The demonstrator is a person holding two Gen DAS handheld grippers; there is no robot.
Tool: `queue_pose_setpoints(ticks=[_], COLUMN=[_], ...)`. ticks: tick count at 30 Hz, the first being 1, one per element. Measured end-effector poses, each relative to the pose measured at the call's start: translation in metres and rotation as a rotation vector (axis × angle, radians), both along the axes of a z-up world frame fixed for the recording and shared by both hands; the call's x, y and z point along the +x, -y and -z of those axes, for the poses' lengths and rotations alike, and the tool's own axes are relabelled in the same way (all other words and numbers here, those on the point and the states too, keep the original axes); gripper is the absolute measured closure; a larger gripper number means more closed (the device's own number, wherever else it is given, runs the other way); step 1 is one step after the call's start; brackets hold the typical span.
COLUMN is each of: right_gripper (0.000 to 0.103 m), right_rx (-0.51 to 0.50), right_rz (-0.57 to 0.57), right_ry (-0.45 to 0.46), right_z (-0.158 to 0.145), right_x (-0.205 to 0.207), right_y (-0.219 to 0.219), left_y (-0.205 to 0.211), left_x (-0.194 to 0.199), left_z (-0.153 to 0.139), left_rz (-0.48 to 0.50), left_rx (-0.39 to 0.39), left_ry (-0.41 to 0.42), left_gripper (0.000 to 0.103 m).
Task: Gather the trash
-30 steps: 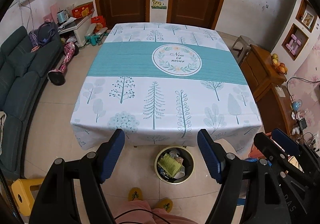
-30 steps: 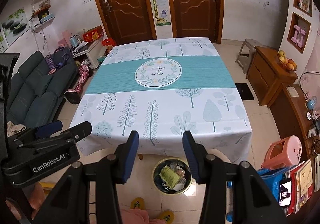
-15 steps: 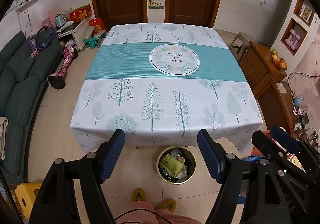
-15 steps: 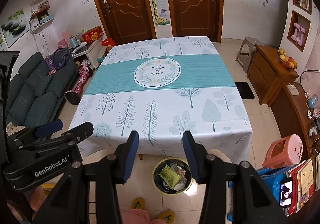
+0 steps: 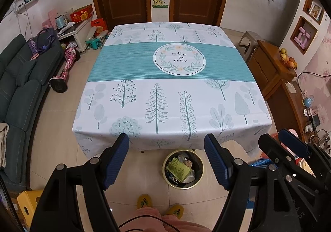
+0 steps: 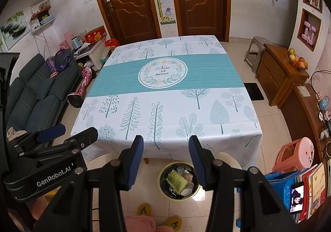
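Note:
A round yellow-rimmed trash bin (image 5: 183, 168) stands on the floor below the table's near edge, holding a green packet, a paper cup and other scraps; it also shows in the right wrist view (image 6: 178, 181). My left gripper (image 5: 166, 145) is open and empty, held high above the bin and the table edge. My right gripper (image 6: 166, 146) is open and empty, beside the left one. The table (image 5: 171, 91) under its tree-print cloth carries nothing.
A dark sofa (image 5: 18, 87) lines the left wall. A wooden cabinet (image 5: 273, 70) with fruit stands right. A pink stool (image 6: 295, 153) and blue bin with books (image 6: 283, 182) are at the near right. The person's yellow slippers (image 5: 161, 205) are below.
Both grippers have risen and tilted slightly, so the table and bin sit a little lower in view. Jaws stay open.

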State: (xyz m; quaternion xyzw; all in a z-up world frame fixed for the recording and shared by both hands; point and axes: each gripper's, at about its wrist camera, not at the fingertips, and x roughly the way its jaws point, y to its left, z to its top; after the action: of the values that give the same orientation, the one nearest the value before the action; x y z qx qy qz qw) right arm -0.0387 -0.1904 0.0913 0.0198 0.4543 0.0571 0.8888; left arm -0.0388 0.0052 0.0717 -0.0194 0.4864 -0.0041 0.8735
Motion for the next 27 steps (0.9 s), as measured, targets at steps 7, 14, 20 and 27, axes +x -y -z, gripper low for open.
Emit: queue_pose_setpoints(ticks=[7, 14, 20, 27], right_gripper=[0.057, 0.057, 0.057, 0.057], right_rx=[-0.001, 0.000, 0.000, 0.000], right_rz=[0.001, 0.002, 0.000, 0.001], right_ry=[0.001, -0.002, -0.001, 0.000], right_z=[0.0026, 0.0042, 0.0040, 0.0042], right_x=[-0.0013, -0.0024, -0.0023, -0.0039], right_y=[0.0004, 0.0000, -0.0001, -0.0007], left_y=[0.0002, -0.0001, 0.0001, -0.0017], left_x=[0.0003, 0.0008, -0.0006, -0.0036], left_z=[-0.0002, -0.0003, 0.0033, 0.0048], left_rz=[0.000, 0.001, -0.001, 0.001], left_rx=[0.000, 0.000, -0.001, -0.001], left_ry=[0.000, 0.000, -0.001, -0.001], left_gripper=[0.030, 0.030, 0.030, 0.030])
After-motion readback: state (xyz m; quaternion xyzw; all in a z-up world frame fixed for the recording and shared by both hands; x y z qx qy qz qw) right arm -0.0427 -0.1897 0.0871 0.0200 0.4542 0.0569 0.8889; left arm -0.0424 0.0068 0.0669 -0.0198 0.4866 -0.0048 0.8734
